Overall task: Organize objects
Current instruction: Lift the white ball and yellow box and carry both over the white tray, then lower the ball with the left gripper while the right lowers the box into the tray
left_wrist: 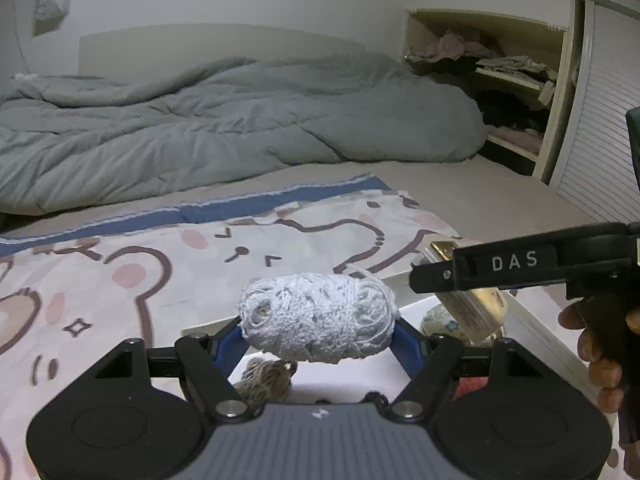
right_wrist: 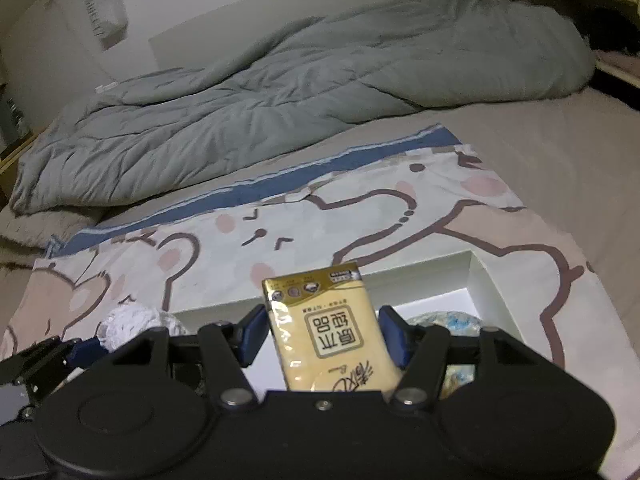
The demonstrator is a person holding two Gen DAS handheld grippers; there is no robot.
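While the left tool (left_wrist: 318,338) pinches a crosswise yarn ball (left_wrist: 318,316), the right tool (right_wrist: 324,338) pinches an upright tissue pack (right_wrist: 326,328).

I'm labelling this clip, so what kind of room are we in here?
Most likely a bedroom. A rumpled grey duvet lies across a bed, a cartoon bear sheet is spread on the mattress, and an open closet with piled clothes sits at the side.
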